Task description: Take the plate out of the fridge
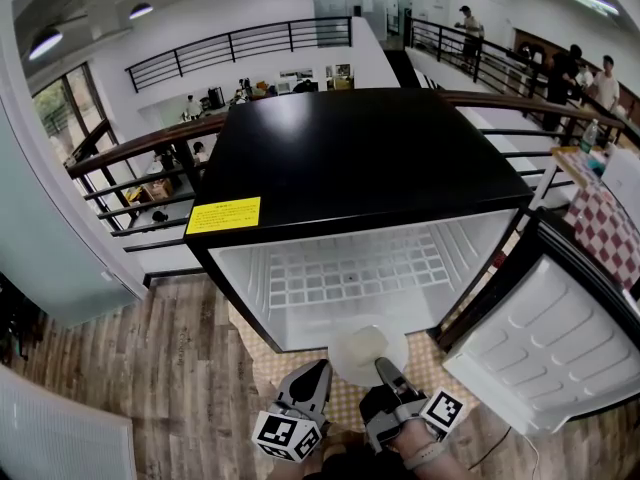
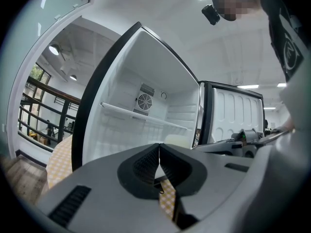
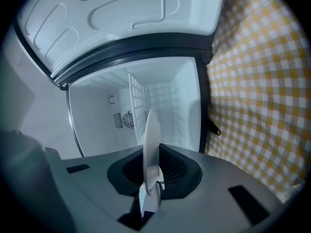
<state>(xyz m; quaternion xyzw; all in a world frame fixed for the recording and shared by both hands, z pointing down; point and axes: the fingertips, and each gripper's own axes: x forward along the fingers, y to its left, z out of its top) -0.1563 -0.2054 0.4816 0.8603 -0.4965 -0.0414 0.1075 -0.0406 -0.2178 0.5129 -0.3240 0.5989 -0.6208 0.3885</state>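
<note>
Plate [image 1: 368, 353]: one, white, round, pinched by its near rim in the right gripper [image 1: 384, 368]. It sits at the front lip of the open fridge [image 1: 360, 158], over the yellow-checked mat [image 1: 262, 364]. Can't tell if its far edge is fully out of the compartment. In the right gripper view the plate [image 3: 150, 142] shows edge-on, with the right gripper [image 3: 151, 166] clamped on it, one pad on each face.

Two grippers, side by side at the bottom of the head view, close but apart. Each carries one marker cube: left [image 1: 288, 435], right [image 1: 443, 409]. Left gripper [image 1: 318, 370] holds nothing, just left of the plate. In its own view the left gripper [image 2: 159, 152] has its jaws pressed together, nothing between them.

One fridge: black top, white inside, one door [image 1: 560, 348] swung wide to the right. One yellow sticker [image 1: 223, 215] on the front left corner of the top. One wire shelf [image 1: 350, 273] inside, bare. One round fan vent [image 2: 144, 101] on the back wall, above the shelf.

Wood floor [image 1: 150, 368] left of the mat. One red-checked cloth [image 1: 610, 233] at the right edge, behind the door.

Farther back, a dark railing [image 1: 130, 148] runs behind the fridge. Three people stand at the far upper right: one [image 1: 468, 23] alone, two [image 1: 585, 73] together.
</note>
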